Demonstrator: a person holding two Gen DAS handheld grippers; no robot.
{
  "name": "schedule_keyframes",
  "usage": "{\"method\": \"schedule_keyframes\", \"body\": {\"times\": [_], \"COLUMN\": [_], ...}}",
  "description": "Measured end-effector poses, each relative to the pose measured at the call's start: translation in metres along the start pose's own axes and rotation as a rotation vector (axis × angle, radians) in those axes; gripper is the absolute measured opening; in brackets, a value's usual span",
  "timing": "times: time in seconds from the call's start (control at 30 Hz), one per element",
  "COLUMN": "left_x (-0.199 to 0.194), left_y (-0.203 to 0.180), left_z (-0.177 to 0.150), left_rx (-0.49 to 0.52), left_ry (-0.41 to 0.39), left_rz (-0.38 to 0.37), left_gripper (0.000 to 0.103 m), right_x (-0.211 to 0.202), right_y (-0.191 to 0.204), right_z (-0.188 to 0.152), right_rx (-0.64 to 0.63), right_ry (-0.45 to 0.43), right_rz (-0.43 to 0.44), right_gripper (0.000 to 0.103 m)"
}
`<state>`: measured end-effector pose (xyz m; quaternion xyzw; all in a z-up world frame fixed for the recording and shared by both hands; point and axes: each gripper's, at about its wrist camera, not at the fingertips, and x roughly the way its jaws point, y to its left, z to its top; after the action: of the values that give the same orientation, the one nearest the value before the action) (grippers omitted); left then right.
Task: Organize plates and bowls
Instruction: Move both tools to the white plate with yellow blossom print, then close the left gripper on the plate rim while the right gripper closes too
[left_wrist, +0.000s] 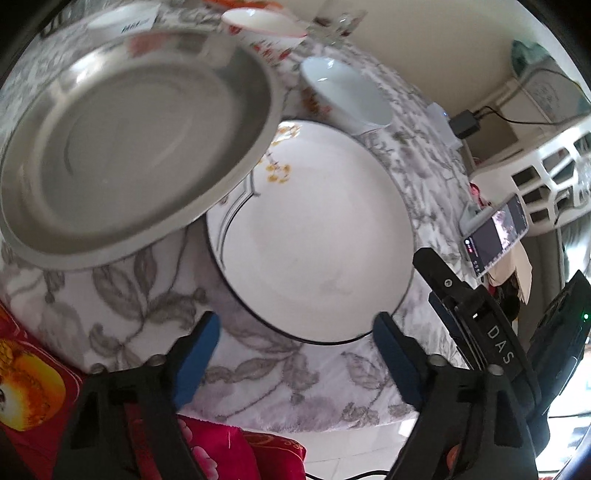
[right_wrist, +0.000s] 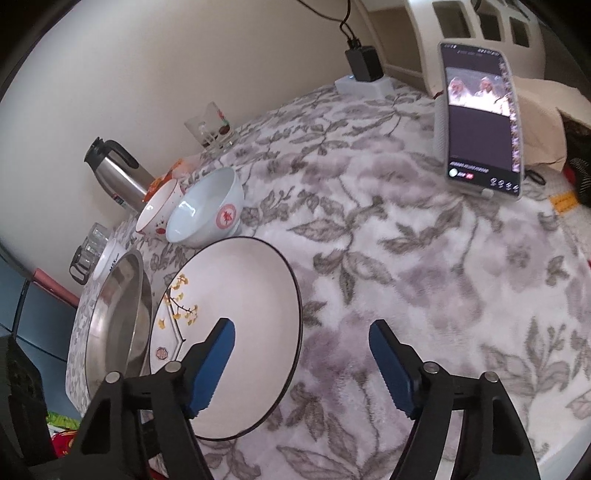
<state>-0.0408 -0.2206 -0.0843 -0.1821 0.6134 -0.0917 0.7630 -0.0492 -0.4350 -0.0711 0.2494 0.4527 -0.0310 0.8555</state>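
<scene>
Here the white plate (left_wrist: 314, 236) lies flat on the floral cloth (left_wrist: 122, 295), its near rim between the spread fingers of the left gripper (left_wrist: 295, 354). The right gripper (right_wrist: 301, 365), also spread and pinching nothing, straddles the plate's right rim.

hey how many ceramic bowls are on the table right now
2. A pale bowl with a red emblem sits just behind the white plate; a smaller red-speckled bowl leans against its left side, near the thermos. Others may be hidden behind the steel basin.
</scene>
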Motion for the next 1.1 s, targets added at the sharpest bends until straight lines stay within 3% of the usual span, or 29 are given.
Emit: {"method": "schedule_keyframes", "body": {"times": [0.13, 0.37, 0.73, 1.1], "left_x": [0.005, 0.01, 0.018, 0.024], "left_y": [0.011, 0.017, 0.021, 0.023], "left_z": [0.001, 0.004, 0.011, 0.015], "left_rx": [-0.061, -0.093, -0.109, -0.115], "left_ry": [0.004, 0.0, -0.006, -0.021], "left_rz": [-0.006, -0.008, -0.017, 0.002], "left_gripper": [0.078, 0.059, 0.036, 0.033], "right_x": [0.01, 0.025, 0.042, 0.058], "right_y": [0.002, 0.002, 0.003, 0.005], "right_z": [0.0, 0.004, 0.015, 0.026], "right_rx": [-0.002, 0.003, -0.017, -0.054], "right_ry": [0.021, 0.042, 0.054, 0.061], "right_rz": [0.016, 0.044, 0.059, 0.069], "right_gripper": [0.068, 0.051, 0.022, 0.018]}}
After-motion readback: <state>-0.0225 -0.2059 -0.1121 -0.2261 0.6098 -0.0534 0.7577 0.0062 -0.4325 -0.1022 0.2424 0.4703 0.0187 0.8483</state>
